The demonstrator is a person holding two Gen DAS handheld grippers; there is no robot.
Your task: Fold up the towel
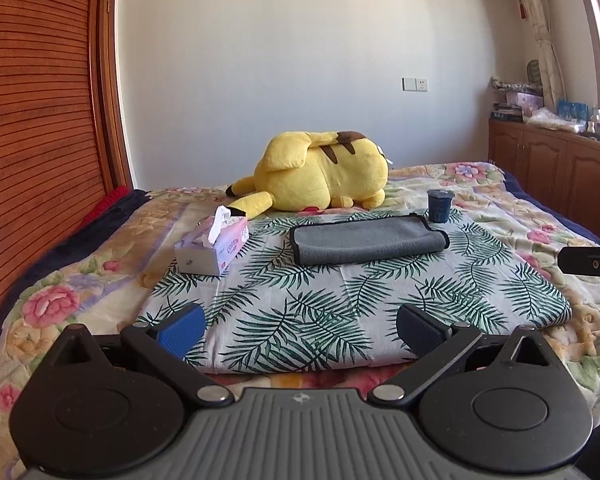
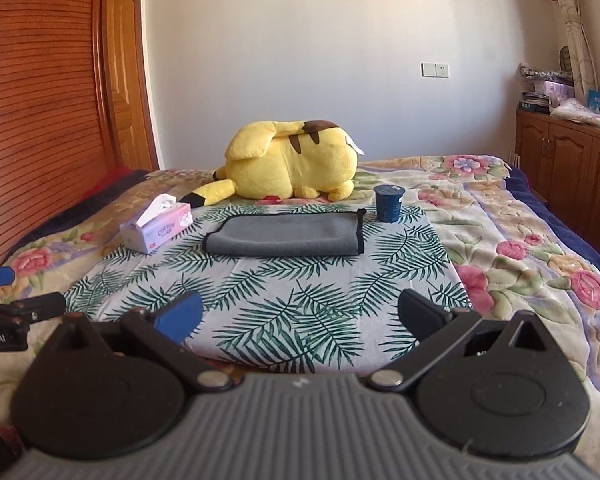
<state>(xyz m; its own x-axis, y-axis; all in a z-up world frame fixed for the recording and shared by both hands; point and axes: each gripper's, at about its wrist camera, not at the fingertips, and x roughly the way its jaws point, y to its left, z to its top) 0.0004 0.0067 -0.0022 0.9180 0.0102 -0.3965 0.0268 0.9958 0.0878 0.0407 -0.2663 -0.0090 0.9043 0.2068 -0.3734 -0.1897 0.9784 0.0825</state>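
Room: bedroom with a white wall, a slatted wooden headboard on one side and wooden cabinets on the other.
Surface: bed under a floral quilt, with a palm-leaf cloth spread on top.
Left gripper: fingers wide apart, nothing between them, hovering above the near edge of the palm-leaf cloth and touching nothing; one pad is bright blue, the other looks darker.
Right gripper: fingers likewise spread wide and holding nothing, above the near edge of the same cloth.
Writing on the rig: in the right wrist view the left gripper's body at the frame edge shows white letters ending "obot.AI"; the start is cut off.
Towel: grey with a dark border, lying folded flat on the far half of the palm-leaf cloth, well apart from both grippers.
Tissue box: pink and white, printed "COTTON", a tissue sticking out of the top; it sits at the cloth's far left corner, near the towel but not touching it.
Cup: dark blue with a sealed lid, upright near the towel's far right corner; its label is too small to read.
Plush toy: yellow with brown stripes and a black-tipped tail, lying on the quilt beyond the towel.
Wall: white switch and socket plate.
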